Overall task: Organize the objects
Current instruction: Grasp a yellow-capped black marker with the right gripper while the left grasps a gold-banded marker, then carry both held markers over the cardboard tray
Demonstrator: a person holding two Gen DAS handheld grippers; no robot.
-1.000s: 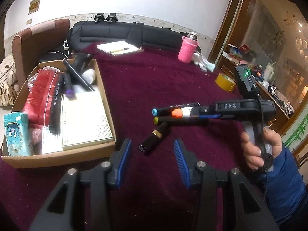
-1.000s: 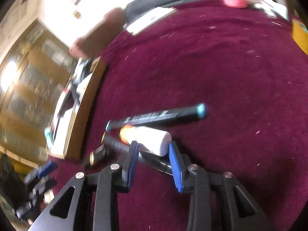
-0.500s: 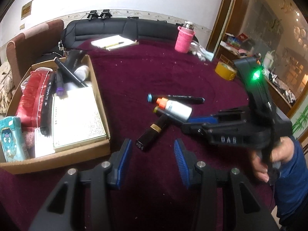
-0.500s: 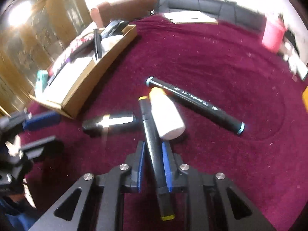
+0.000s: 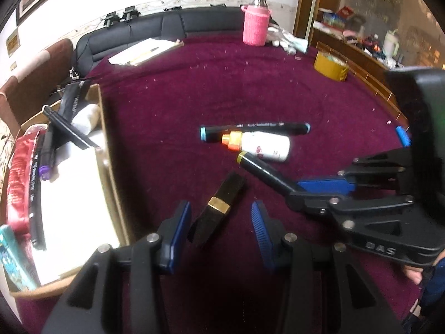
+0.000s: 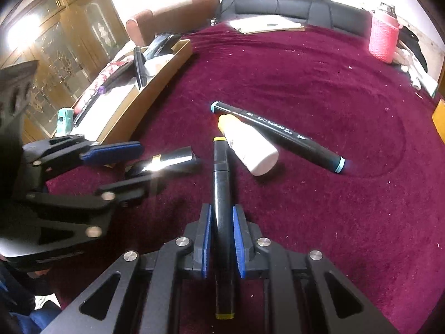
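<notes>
My right gripper (image 6: 222, 222) is shut on a black marker with yellow ends (image 6: 221, 183); it also shows in the left wrist view (image 5: 261, 171), with the right gripper (image 5: 311, 192) at the right. My left gripper (image 5: 219, 222) is open, its fingers on either side of a black lipstick tube with a gold band (image 5: 218, 206), seen as well in the right wrist view (image 6: 164, 162). A white bottle with an orange cap (image 5: 258, 146) and a black marker with blue ends (image 5: 254, 130) lie side by side on the maroon cloth.
A cardboard box (image 5: 109, 167) at the left holds a white booklet, red packet, markers and other items. A pink bottle (image 5: 256, 22), a notepad (image 5: 144, 51) and a yellow tape roll (image 5: 331, 66) sit at the far side of the table.
My right gripper has closed on the yellow-ended marker, which lay under the white bottle. My left gripper has moved forward, so the lipstick tube now lies between its open fingers.
</notes>
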